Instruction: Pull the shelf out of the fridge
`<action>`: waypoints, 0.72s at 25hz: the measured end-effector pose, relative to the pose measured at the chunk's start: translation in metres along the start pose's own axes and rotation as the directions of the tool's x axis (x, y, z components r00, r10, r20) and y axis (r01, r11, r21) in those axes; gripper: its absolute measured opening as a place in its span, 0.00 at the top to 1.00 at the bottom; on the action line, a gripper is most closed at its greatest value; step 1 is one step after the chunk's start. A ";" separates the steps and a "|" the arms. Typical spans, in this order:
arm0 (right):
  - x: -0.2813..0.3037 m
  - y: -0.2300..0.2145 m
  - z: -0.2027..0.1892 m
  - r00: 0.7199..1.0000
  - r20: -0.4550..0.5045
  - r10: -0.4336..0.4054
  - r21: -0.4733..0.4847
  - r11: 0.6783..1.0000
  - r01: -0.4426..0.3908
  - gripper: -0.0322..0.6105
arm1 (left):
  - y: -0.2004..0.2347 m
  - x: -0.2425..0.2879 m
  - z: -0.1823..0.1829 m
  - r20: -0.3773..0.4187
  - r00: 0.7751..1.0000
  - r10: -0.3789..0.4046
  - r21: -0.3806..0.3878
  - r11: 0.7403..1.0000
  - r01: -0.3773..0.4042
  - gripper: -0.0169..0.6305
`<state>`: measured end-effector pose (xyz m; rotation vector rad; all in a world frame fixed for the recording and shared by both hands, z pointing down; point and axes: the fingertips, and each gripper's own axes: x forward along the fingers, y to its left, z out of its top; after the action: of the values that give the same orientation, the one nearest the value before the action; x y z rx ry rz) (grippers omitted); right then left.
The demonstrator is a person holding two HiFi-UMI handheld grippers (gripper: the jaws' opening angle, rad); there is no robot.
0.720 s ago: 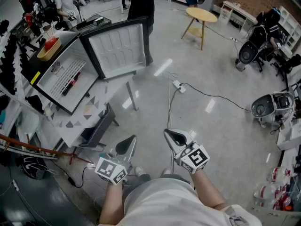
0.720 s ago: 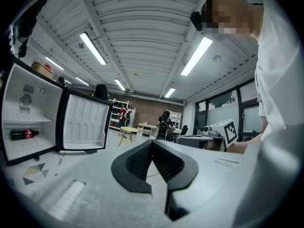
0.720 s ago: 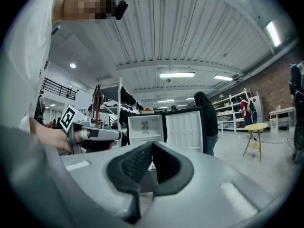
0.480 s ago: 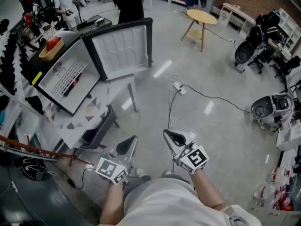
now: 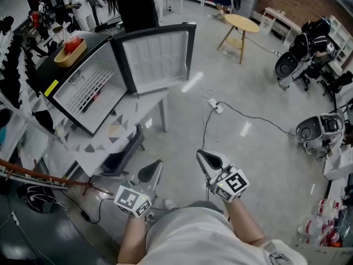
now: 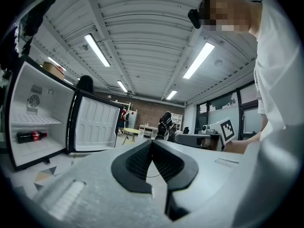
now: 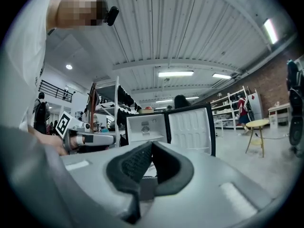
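1. My left gripper (image 5: 150,173) and right gripper (image 5: 209,160) are both closed on nothing, side by side.
2. Well ahead of them, leftward, the fridge (image 5: 109,100) stands open on the bench (image 5: 128,127), its shelf (image 5: 88,89) inside.

This is looking like an open lab workshop: bare concrete floor (image 5: 265,81) is stretching toward a brick wall (image 5: 309,1) at one o'clock. Office chairs (image 5: 292,59) are clustering at two o'clock, and a power strip (image 5: 215,105) is lying mid-floor at twelve.

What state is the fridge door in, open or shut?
Open: the fridge door stands swung wide, and the wire shelf inside shows.
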<state>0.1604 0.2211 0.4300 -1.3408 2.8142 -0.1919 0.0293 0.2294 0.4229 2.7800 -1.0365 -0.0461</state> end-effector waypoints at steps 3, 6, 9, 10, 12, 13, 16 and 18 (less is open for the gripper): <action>0.015 0.011 -0.005 1.000 -0.006 -0.007 0.013 1.000 0.007 0.95 | 0.021 -0.016 -0.004 -0.001 1.000 0.005 -0.019 1.000 -0.005 0.96; 0.023 0.019 -0.012 1.000 -0.023 -0.007 0.010 1.000 0.007 0.95 | 0.037 -0.023 -0.009 0.003 1.000 0.012 -0.032 0.999 -0.012 0.96; 0.031 0.015 -0.017 0.999 -0.038 -0.023 0.022 0.999 0.024 0.95 | 0.048 -0.022 -0.013 0.005 1.000 0.007 -0.045 0.999 -0.007 0.96; 0.035 0.011 -0.018 0.999 -0.041 -0.033 0.034 0.999 0.034 0.95 | 0.051 -0.021 -0.015 0.000 1.000 0.004 -0.049 0.999 -0.004 0.96; 0.043 0.003 -0.020 0.998 -0.039 -0.045 0.057 0.997 0.048 0.95 | 0.058 -0.016 -0.018 -0.013 1.000 0.001 -0.055 0.998 -0.002 0.96; 0.048 -0.001 -0.022 0.998 -0.038 -0.046 0.062 0.997 0.049 0.95 | 0.063 -0.013 -0.019 -0.018 1.000 0.001 -0.055 0.998 -0.002 0.96; 0.065 -0.013 -0.025 0.999 -0.039 -0.035 0.067 0.997 0.037 0.95 | 0.078 0.000 -0.021 -0.031 0.999 0.010 -0.049 0.999 -0.012 0.96; 0.079 -0.024 -0.026 0.999 -0.039 -0.023 0.071 0.997 0.025 0.95 | 0.090 0.012 -0.019 -0.038 0.999 0.021 -0.039 0.999 -0.022 0.96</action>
<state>0.1271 0.1476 0.4612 -1.3711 2.7940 -0.3184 -0.0181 0.1575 0.4580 2.7237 -1.0453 -0.0113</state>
